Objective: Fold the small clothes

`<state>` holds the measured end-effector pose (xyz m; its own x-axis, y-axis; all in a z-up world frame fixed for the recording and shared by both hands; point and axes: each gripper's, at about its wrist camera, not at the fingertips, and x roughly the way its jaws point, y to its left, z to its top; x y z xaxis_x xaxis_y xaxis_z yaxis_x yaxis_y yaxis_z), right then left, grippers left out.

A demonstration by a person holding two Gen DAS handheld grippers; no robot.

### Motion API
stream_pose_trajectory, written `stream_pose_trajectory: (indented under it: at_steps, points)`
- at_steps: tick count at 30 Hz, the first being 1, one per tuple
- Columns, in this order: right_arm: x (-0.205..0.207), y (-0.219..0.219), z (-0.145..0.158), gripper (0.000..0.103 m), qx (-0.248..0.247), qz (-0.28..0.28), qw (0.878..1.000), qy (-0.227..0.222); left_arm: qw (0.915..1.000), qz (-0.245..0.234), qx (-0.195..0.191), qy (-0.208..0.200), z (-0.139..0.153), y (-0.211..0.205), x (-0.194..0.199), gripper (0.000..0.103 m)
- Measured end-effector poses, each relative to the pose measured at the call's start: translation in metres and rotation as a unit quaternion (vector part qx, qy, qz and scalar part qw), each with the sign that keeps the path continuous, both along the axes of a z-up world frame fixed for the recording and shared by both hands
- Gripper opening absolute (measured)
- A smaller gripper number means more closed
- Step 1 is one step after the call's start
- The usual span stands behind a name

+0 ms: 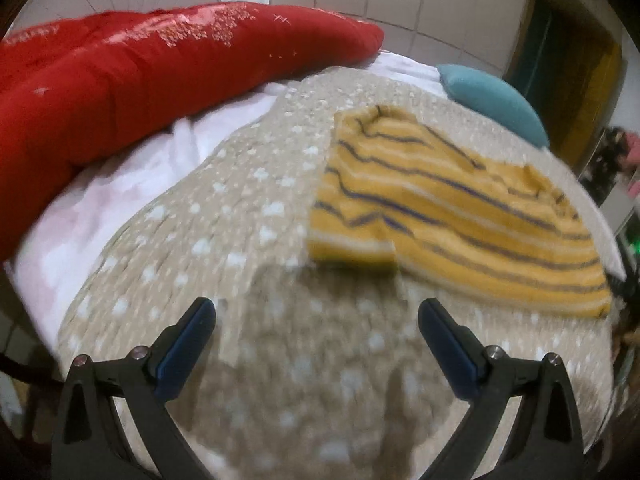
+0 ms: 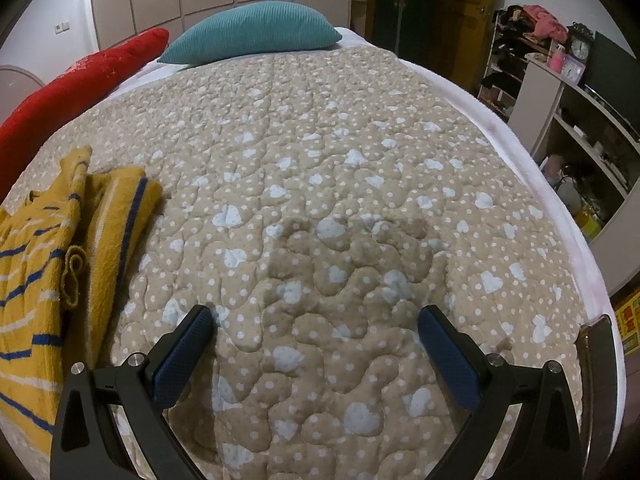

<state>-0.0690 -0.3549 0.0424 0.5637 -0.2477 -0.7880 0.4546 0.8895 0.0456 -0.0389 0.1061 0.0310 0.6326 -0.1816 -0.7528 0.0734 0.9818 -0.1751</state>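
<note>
A small yellow garment with dark blue and white stripes (image 1: 452, 208) lies partly folded on the beige quilt (image 1: 248, 216), one flap turned over its near left corner. My left gripper (image 1: 318, 312) is open and empty, hovering just short of the garment's near edge. In the right wrist view the same garment (image 2: 44, 264) lies at the far left, rumpled at its edge. My right gripper (image 2: 316, 320) is open and empty over bare quilt (image 2: 328, 184), to the right of the garment.
A red pillow (image 1: 140, 76) lies along the left of the bed and a teal pillow (image 2: 256, 32) at its head. White sheet (image 1: 132, 176) shows beside the quilt. Shelves with clutter (image 2: 576, 128) stand past the bed's right edge.
</note>
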Motion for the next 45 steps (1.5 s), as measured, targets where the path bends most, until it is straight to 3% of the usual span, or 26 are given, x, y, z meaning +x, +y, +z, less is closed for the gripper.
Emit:
stream_pose_trajectory:
  at_steps: [4,7,10,11,13,15,19,22,24,25,27,29,33,34,38,41,43,45]
  points:
    - [-0.001,-0.001,0.001,0.103,-0.004,0.0,1.0,-0.001,0.9995,-0.025,-0.014,0.012,-0.002,0.0,0.042,0.101]
    - [-0.002,-0.002,0.001,0.103,-0.005,0.0,1.0,-0.005,0.9993,-0.023,-0.007,0.029,-0.011,-0.004,0.071,0.101]
    - [-0.005,-0.002,0.001,0.103,-0.003,-0.001,1.0,-0.009,0.9988,-0.016,-0.024,0.039,-0.018,-0.001,0.094,0.101]
    - [-0.006,-0.002,0.001,0.103,-0.002,-0.001,1.0,-0.011,0.9987,-0.015,-0.031,0.037,-0.02,0.001,0.097,0.098]
    - [-0.009,-0.002,0.002,0.103,-0.002,-0.001,1.0,-0.014,0.9981,-0.004,-0.051,0.034,-0.023,0.007,0.099,0.08]
    - [-0.01,-0.002,0.002,0.103,-0.001,-0.002,1.0,-0.016,0.9978,0.0,-0.063,0.024,-0.024,0.011,0.096,0.072]
    - [-0.009,0.002,0.003,0.103,-0.014,-0.003,1.0,-0.009,0.9943,0.002,-0.105,0.018,-0.029,0.021,0.089,0.044]
    - [-0.003,0.003,0.007,0.102,-0.024,0.001,1.0,0.011,0.9907,0.007,-0.134,0.02,-0.031,0.029,0.091,0.043]
    - [-0.007,0.002,0.02,0.089,-0.04,-0.024,0.999,0.015,0.9889,0.008,-0.147,0.016,-0.032,0.032,0.089,0.045]
    - [-0.012,0.002,0.033,0.081,-0.045,-0.041,0.998,0.003,0.9883,0.01,-0.152,0.01,-0.032,0.033,0.087,0.045]
    - [-0.025,0.014,0.068,0.083,-0.028,-0.044,0.997,-0.057,0.9893,0.008,-0.146,0.003,-0.031,0.031,0.085,0.046]
    - [-0.023,0.044,0.102,0.096,-0.029,-0.012,0.995,-0.097,0.992,0.01,-0.126,-0.002,-0.029,0.025,0.082,0.047]
    - [0.017,0.131,0.139,0.098,0.02,0.123,0.985,-0.12,0.9923,0.011,-0.122,-0.015,-0.026,0.026,0.074,0.047]
    - [0.031,0.159,0.143,0.096,0.027,0.162,0.98,-0.112,0.991,0.01,-0.133,-0.014,-0.026,0.029,0.073,0.047]
    - [0.091,0.282,0.146,0.066,-0.002,0.289,0.954,-0.086,0.9843,0.003,-0.177,-0.008,-0.026,0.043,0.068,0.049]
    - [0.136,0.349,0.133,0.062,-0.013,0.341,0.938,-0.057,0.9831,-0.013,-0.182,-0.014,-0.02,0.047,0.059,0.058]
    - [0.17,0.386,0.11,0.059,-0.04,0.348,0.937,-0.019,0.9826,-0.019,-0.183,-0.026,-0.015,0.049,0.053,0.066]
    - [0.207,0.403,0.088,0.057,-0.044,0.346,0.937,0.021,0.9819,-0.018,-0.185,-0.038,-0.011,0.056,0.049,0.067]
